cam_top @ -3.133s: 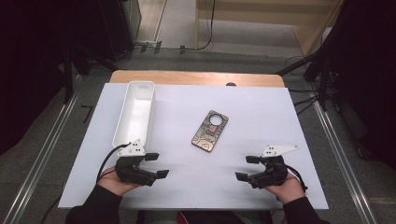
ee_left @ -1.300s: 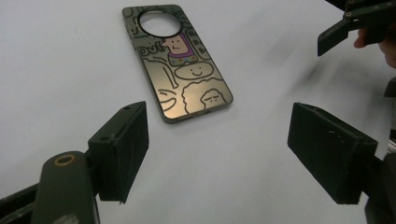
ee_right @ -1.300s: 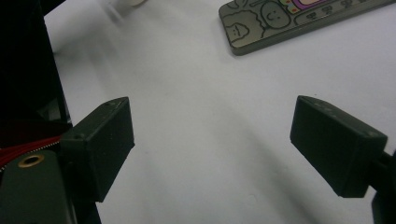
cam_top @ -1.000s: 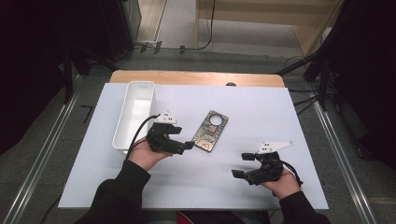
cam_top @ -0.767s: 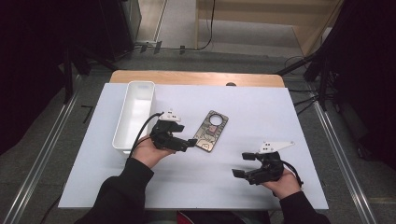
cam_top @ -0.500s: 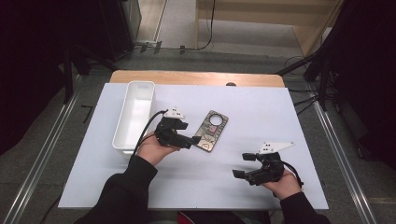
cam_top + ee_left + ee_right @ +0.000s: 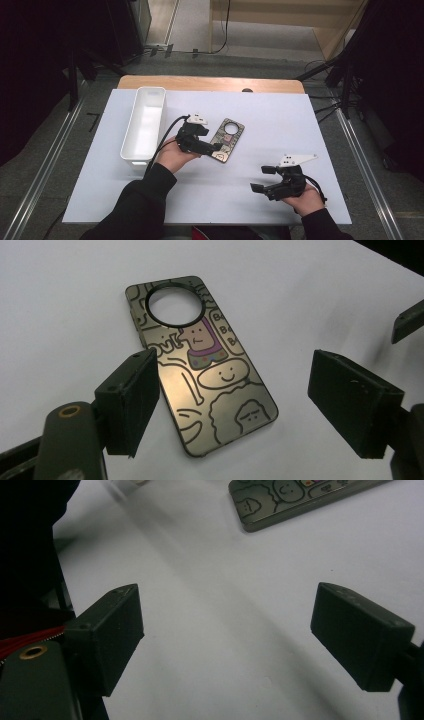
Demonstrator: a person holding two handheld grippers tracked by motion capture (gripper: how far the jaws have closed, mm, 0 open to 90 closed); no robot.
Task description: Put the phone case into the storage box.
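High view: case (image 7: 227, 140) lying flat mid-table, long axis diagonal, camera hole toward the far right; left gripper (image 7: 216, 146) covering its near-left edge, right gripper (image 7: 263, 179) idling near the front.

Left gripper view: jaws gaping wide, straddling the case's near end — nothing gripped.

Right gripper view: jaws spread, empty; case corner (image 7: 300, 500) cut off at top.

In the right gripper view, the case (image 7: 300, 500) is cut off by the top edge, one corner showing. In the left gripper view, the left tongs (image 7: 235, 405) hide part of its near edge.
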